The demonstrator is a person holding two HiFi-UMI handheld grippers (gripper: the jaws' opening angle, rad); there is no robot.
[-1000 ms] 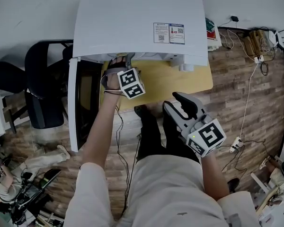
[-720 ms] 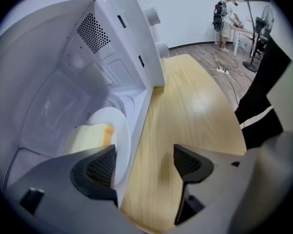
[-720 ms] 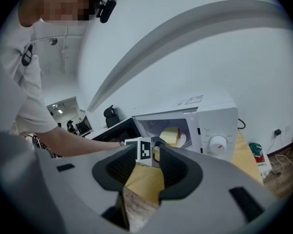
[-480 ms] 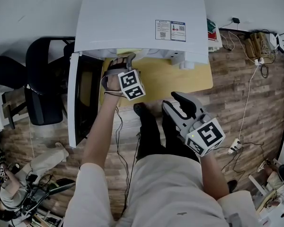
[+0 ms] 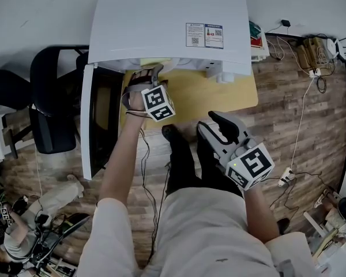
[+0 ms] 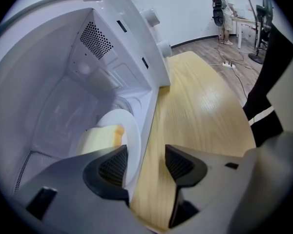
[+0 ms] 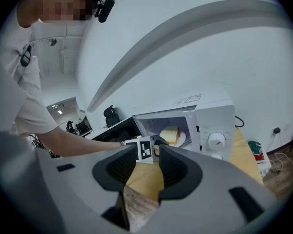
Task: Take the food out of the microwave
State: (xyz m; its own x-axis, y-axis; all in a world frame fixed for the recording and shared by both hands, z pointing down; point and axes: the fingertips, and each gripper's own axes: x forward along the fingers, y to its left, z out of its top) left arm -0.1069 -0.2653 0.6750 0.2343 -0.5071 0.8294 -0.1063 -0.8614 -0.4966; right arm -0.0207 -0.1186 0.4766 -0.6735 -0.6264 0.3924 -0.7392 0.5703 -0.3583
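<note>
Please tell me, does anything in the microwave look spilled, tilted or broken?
Nothing stands out. The plate sits flat inside the open microwave, the food lies whole on it, and no spill or crack shows on the white walls.

Food (image 6: 102,138) lies on a plate (image 6: 123,121) inside the microwave (image 5: 167,22) on a table (image 6: 200,111).

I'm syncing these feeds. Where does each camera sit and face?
Head view: on the head, steeply down; microwave, arms, legs.
Left gripper view: on left gripper, into the microwave; jaws, just closing, flank the plate rim.
Right gripper view: on right gripper, toward the microwave front; open jaws, left arm.
Both gripper views show the food.
</note>
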